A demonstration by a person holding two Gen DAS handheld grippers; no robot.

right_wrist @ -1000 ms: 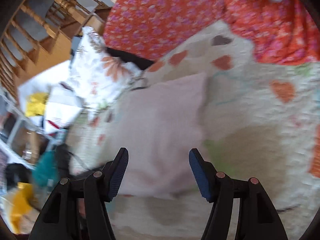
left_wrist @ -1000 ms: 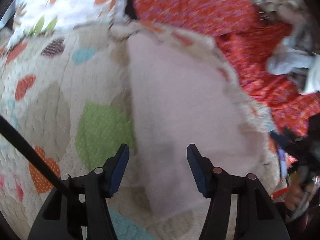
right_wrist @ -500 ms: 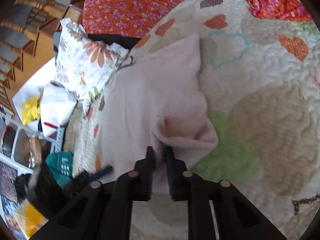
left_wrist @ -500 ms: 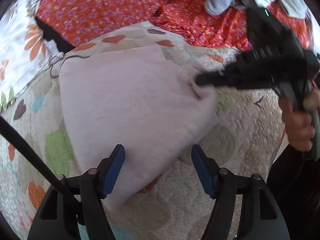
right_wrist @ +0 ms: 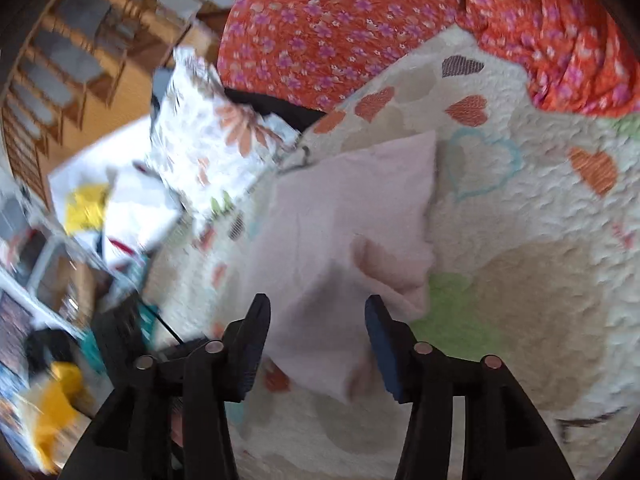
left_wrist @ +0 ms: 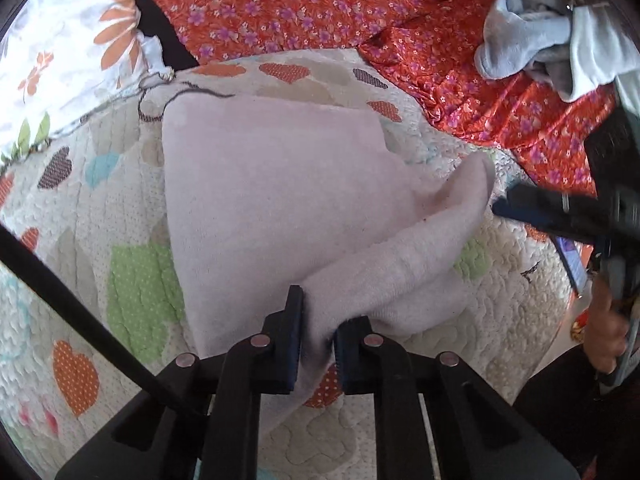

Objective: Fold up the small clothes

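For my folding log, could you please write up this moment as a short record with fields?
surface: heart-patterned quilt
garment: pale pink cloth, mostly flat, near right edge lifted into a fold
left gripper: shut on the near edge of the cloth
right gripper: open, above the cloth, nothing between its fingers
background: orange floral fabric, floral pillow, grey and white clothes pile
fold status: begun, not yet laid flat
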